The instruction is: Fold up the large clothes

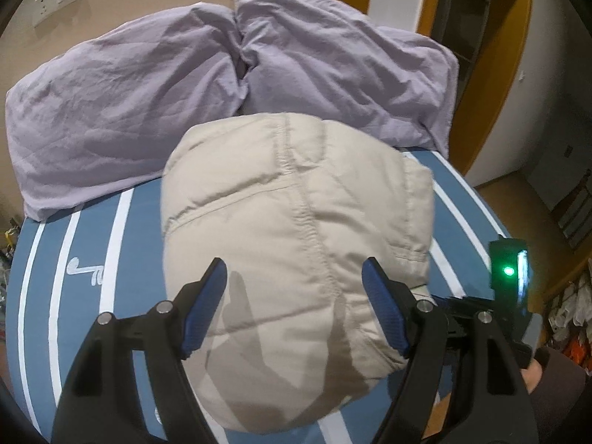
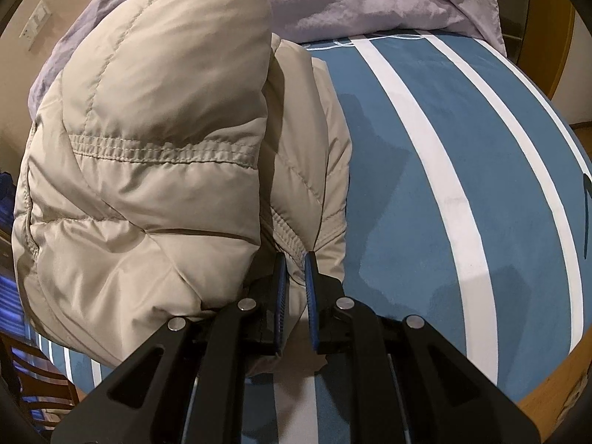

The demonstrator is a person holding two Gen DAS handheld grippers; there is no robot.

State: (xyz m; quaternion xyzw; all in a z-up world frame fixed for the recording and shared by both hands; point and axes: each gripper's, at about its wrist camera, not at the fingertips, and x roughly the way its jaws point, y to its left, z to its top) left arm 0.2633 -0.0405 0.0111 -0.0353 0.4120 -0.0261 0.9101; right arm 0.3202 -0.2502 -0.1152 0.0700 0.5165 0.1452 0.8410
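A beige quilted puffer jacket (image 1: 296,229) lies folded in a thick bundle on the blue bed with white stripes (image 1: 92,244). My left gripper (image 1: 296,270) is open just above the near part of the bundle, its blue pads wide apart and holding nothing. In the right wrist view the jacket (image 2: 148,170) fills the left half, with one puffy layer folded over another. My right gripper (image 2: 295,259) is shut on the jacket's lower edge, with beige fabric pinched between its blue pads. The right gripper also shows at the right edge of the left wrist view.
Two lilac pillows (image 1: 148,111) lie at the head of the bed against a beige wall. Striped bed surface (image 2: 462,185) extends to the right of the jacket. A wooden door frame (image 1: 499,92) and floor lie beyond the bed's right side. A chair (image 2: 29,381) stands at lower left.
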